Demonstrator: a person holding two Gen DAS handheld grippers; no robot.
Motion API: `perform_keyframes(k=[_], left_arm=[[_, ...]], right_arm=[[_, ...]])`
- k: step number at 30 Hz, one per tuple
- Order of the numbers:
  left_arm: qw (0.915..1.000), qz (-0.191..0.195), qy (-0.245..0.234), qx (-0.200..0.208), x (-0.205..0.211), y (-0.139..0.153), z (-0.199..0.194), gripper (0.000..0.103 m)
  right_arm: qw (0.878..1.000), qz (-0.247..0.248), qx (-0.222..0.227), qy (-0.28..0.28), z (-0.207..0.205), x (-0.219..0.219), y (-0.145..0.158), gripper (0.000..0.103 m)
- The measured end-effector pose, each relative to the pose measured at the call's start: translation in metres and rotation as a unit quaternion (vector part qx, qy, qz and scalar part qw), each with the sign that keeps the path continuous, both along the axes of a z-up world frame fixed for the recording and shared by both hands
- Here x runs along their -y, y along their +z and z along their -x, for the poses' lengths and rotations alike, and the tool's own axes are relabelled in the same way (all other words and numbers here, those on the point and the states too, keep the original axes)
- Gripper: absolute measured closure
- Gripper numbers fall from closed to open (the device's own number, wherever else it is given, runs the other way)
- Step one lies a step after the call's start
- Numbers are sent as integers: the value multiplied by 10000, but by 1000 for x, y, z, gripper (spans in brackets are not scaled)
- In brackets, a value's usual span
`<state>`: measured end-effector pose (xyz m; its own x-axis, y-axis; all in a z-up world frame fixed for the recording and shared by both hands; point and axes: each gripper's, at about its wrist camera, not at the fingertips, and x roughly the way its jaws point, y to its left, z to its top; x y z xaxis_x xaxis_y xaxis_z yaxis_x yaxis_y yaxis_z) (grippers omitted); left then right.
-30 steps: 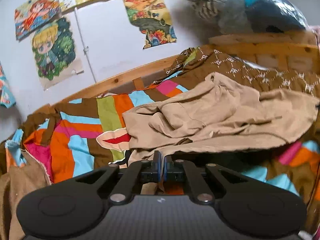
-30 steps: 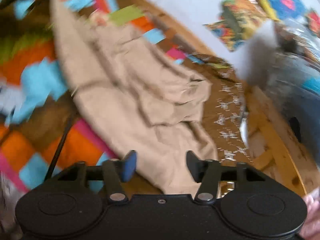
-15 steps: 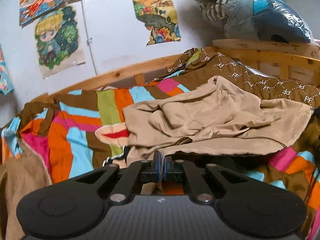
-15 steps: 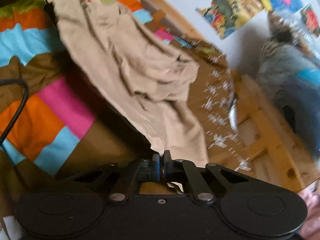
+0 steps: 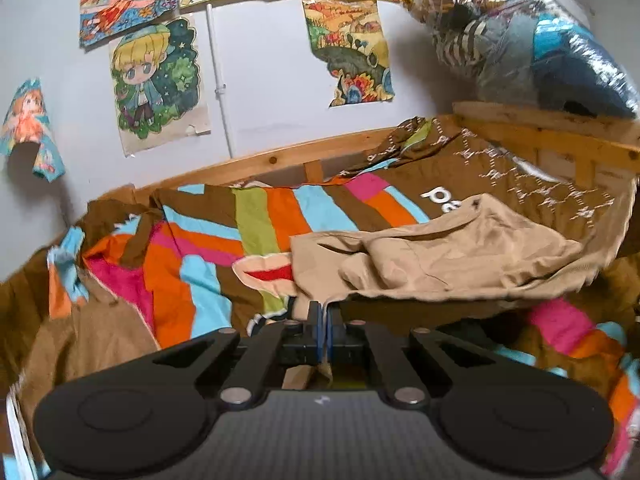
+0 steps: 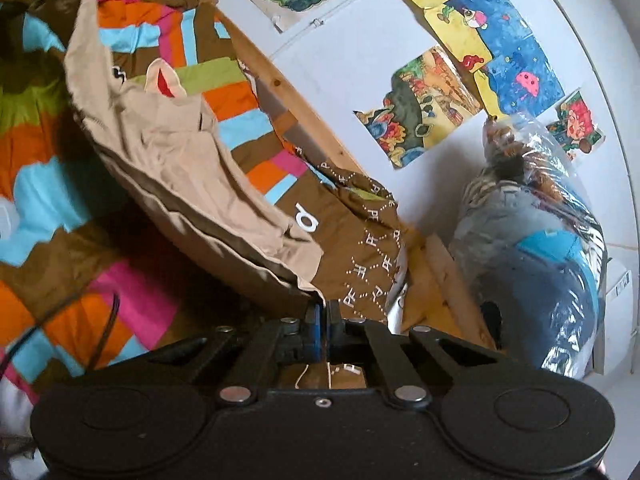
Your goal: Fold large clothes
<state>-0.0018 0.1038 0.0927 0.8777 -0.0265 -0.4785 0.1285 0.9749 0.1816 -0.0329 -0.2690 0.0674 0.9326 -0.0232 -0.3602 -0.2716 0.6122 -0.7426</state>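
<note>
- Left wrist view: soft, light beige cloth garment (image 5: pixel 440 256) sags over the striped multicoloured bedspread (image 5: pixel 256 224); left gripper (image 5: pixel 323 316) fingers pinch its near hem.
- Right wrist view: right gripper (image 6: pixel 322 312) fingers pinch the hem's other corner, a sound hold for limp fabric.

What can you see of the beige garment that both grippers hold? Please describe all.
The beige garment is plain, thin, soft-looking fabric, crumpled, with seams and folds. The left gripper and the right gripper each pinch its near edge, so it hangs stretched between them above the striped bedcover; its far part rests there.
</note>
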Motion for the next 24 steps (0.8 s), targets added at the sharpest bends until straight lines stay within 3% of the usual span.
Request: perform_keyframes(k=[4,7,9,15,18,20,21,22,23,24], left_arm=[[9995,-309,-10,-98,8,10,-60,101],[9980,-562,8,-301,11,7,-125,101],[9974,-508,67,-501,10,-3,-161,101],[9917,-691,174,-1073,14,-66,-258,101],[9866,-427,301,-1548,11,-97,-283,99],[9836,30,404,-1755,-1,-106,-287,90],[9830,245,452,-1765,-9,-106,-285,83],[9823,470,537,-1733,-18,-103,-281,58],[9822,625,628,-1658,-26,-100,-276,35],[9827,764,735,-1521,-34,-95,-270,29]], right_arm=[[9994,321,100,-5,-42,-8,2,102],[9997,196,-65,-87,-98,-3,1,101],[9996,94,-225,-158,-140,-2,-1,101],[9974,-15,-687,-203,-245,1,-39,97],[9949,14,-977,-264,-282,0,-71,96],[9918,-234,-1208,-344,-298,5,-86,92],[9882,-603,-1373,-319,-303,11,-89,84],[9826,-1022,-1524,-301,-304,19,-89,68],[9756,-1424,-1638,-322,-304,27,-87,60],[9701,-1724,-1669,-362,-299,32,-87,46]])
